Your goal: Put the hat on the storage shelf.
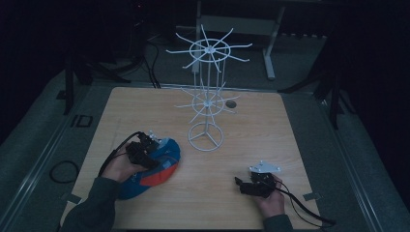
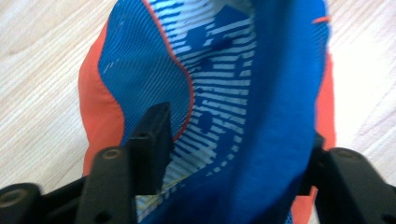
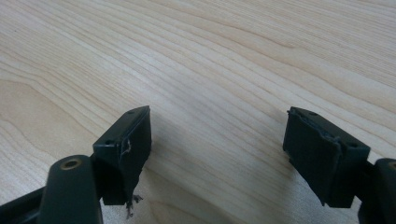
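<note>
My left claw (image 2: 224, 154) straddles the blue-and-orange cap (image 1: 157, 166) on the desk (image 1: 241, 145), jaws not yet clamped. My right claw (image 3: 217, 154) rests released; lifting the cap toward the white rack (image 1: 208, 92) seems left

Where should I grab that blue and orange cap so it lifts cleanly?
Grip the cap at its blue rim band, coming down from above. The left gripper view shows the cap lying open side up, so that thin rim stands free between the left tongs, one jaw inside and one outside.
</note>
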Available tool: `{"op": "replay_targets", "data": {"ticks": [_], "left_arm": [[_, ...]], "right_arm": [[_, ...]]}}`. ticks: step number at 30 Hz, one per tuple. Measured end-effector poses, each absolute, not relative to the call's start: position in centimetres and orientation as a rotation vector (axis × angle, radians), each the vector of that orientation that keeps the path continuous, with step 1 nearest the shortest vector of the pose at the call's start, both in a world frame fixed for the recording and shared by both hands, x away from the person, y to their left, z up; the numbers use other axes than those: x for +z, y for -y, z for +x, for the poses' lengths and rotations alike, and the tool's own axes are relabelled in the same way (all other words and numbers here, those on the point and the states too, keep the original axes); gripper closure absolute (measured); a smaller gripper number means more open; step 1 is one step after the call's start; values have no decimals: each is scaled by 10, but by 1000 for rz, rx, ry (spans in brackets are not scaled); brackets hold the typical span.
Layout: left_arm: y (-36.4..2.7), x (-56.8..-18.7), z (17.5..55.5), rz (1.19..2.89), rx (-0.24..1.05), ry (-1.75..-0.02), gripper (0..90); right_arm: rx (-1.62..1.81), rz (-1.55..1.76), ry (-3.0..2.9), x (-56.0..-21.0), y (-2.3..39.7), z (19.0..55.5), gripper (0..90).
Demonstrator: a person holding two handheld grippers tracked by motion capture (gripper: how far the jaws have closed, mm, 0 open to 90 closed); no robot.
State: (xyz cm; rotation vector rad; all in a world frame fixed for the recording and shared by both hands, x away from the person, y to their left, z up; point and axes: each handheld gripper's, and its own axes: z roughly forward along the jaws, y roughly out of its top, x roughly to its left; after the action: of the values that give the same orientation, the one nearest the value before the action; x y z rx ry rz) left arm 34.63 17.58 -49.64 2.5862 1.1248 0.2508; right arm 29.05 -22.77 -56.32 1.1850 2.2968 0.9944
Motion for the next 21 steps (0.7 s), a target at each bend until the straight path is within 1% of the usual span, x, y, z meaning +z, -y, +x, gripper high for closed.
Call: {"op": "replay_targets", "data": {"ticks": [5, 7, 9, 14, 21], "left_arm": [[-174, -496, 345, 2607, 282, -1137, 734], [-174, -494, 344, 2602, 324, -1146, 822], [-176, -491, 343, 2588, 358, -1151, 867], [-182, -480, 337, 2560, 414, -1136, 883], [-191, -467, 328, 2519, 447, -1109, 884]], "right_arm": [[995, 1185, -2297, -563, 228, 290, 234], [994, 1185, -2297, -563, 228, 290, 234], [994, 1185, -2297, -563, 228, 290, 234], [994, 1185, -2297, -563, 228, 290, 234], [995, 1183, -2296, -563, 228, 291, 235]]}}
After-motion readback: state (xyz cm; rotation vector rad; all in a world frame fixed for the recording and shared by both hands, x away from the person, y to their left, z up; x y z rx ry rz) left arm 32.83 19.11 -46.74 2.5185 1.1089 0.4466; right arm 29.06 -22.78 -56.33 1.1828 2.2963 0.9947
